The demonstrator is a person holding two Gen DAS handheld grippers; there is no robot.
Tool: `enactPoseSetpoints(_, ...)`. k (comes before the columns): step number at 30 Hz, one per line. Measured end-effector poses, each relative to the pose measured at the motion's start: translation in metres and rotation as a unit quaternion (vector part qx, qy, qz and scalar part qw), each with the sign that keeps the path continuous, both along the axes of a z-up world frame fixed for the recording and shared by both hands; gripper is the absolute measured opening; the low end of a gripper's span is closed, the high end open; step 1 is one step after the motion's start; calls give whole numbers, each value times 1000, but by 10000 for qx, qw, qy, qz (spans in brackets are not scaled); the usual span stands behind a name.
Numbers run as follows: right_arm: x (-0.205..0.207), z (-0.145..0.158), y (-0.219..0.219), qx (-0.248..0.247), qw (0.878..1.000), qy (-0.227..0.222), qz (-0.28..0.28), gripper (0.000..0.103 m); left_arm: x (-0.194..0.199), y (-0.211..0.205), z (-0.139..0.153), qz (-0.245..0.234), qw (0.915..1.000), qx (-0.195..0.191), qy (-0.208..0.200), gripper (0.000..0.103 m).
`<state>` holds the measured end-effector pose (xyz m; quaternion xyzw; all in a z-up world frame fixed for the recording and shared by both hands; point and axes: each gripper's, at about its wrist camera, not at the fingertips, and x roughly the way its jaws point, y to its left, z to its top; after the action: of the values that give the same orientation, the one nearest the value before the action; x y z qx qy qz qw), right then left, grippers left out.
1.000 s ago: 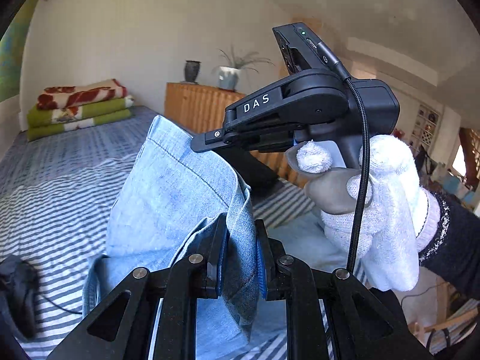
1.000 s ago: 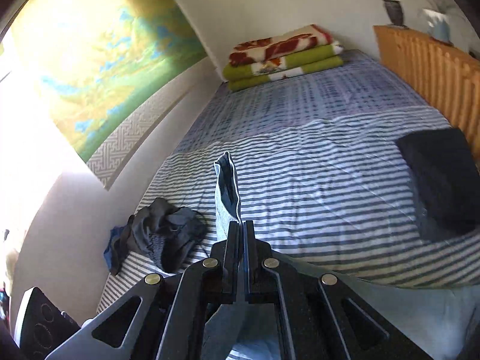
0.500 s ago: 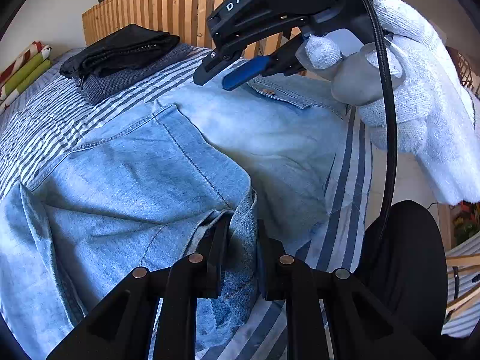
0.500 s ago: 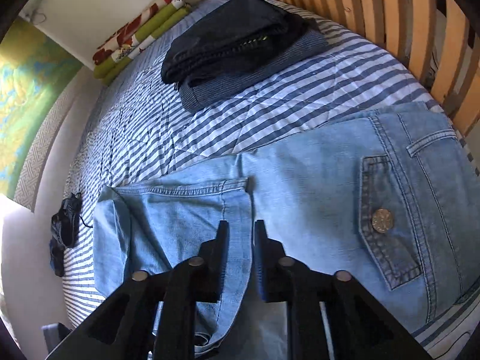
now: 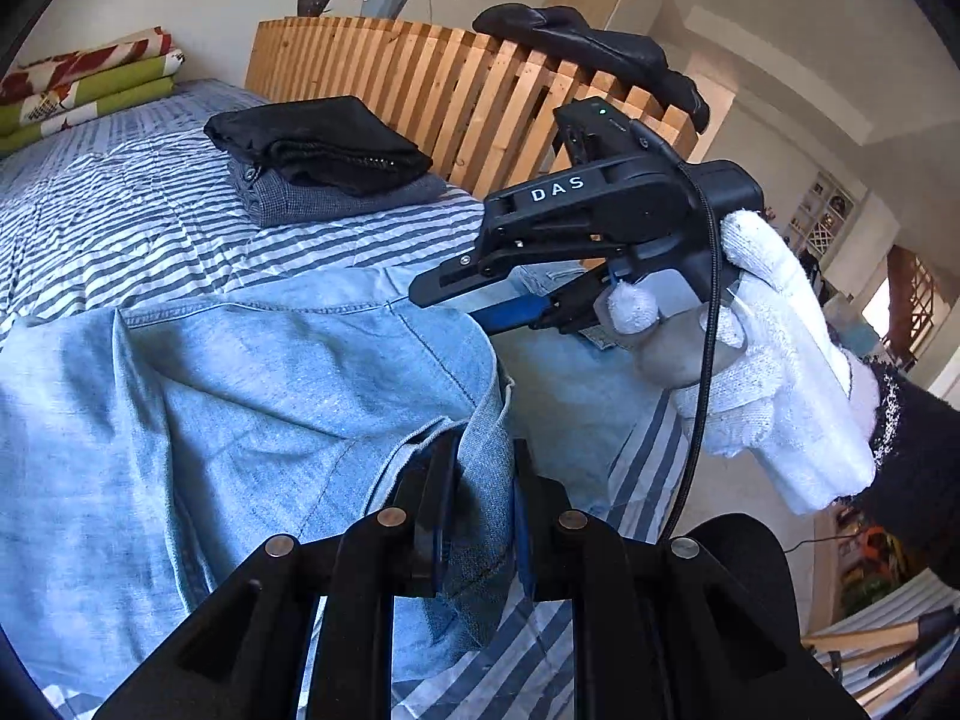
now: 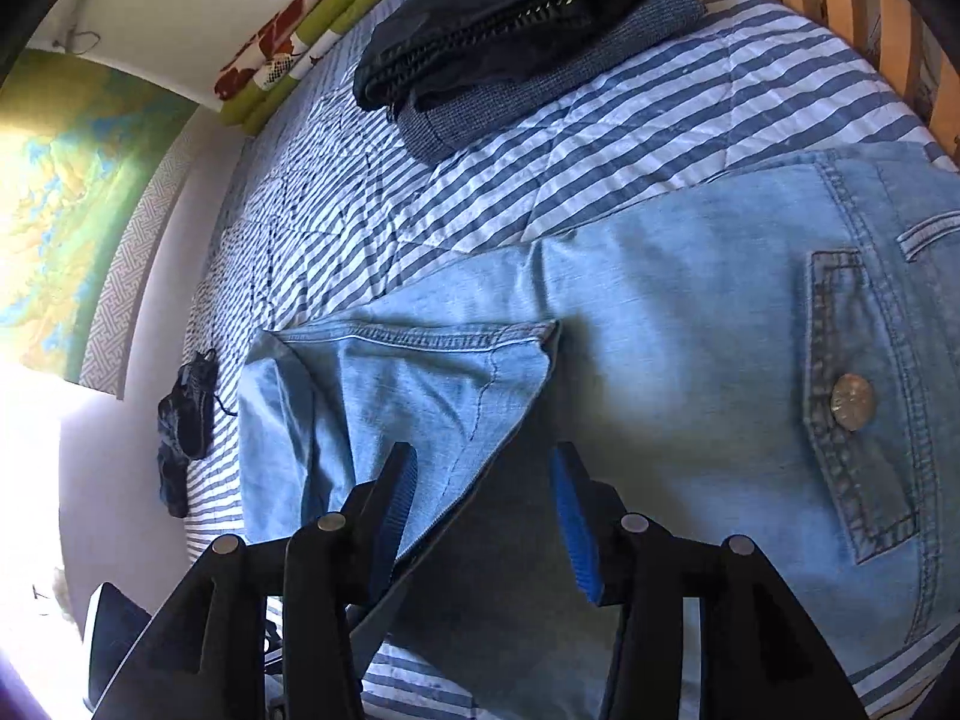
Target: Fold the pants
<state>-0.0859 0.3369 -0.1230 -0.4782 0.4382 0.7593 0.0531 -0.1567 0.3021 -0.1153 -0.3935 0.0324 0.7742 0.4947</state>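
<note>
**Left gripper pinching the hem, right one spread wide**

Left gripper (image 5: 477, 498) is clamped on a fold of the light blue jeans (image 5: 252, 396), denim bunched between both fingers. Right gripper (image 6: 480, 510) has its jaws spread wide, nothing pinched, hovering over the leg hem that's folded back onto the seat part. A white-gloved hand (image 5: 774, 360) is holding it. The jeans lie flat on the blue-striped bedspread (image 6: 600, 120), back pocket and metal button (image 6: 851, 402) facing up. A folded stack of dark clothes (image 5: 324, 156) sits further up the bed near the slatted wooden headboard (image 5: 456, 90), well apart from the jeans.
</note>
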Motion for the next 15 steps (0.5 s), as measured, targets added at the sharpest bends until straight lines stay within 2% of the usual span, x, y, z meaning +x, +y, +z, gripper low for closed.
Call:
enactPoseSetpoints(6,-22,-22,-14,-475,9988,-92,-76,47,12,-10,7,96,9998,83,132,17)
enactPoseSetpoints(7,-24,-23,-17,-473,9988,-74,-76,44,13,-13,7,134,9997,118,173,17)
enactPoseSetpoints(8,-27,-21,-20,-377,9993,-68,-53,22,16,-19,9,164,9995,167,225,17)
enactPoseSetpoints(9,-30,-16,-24,-210,9998,-43,-1,10,19,-24,9,225,9990,200,317,17)
enactPoseSetpoints(11,-34,1,-34,133,9997,171,143,6,22,-33,8,352,9983,235,407,17)
enactPoseSetpoints(15,-38,42,-54,1272,9901,449,379,3,17,-35,4,473,9983,323,129,17)
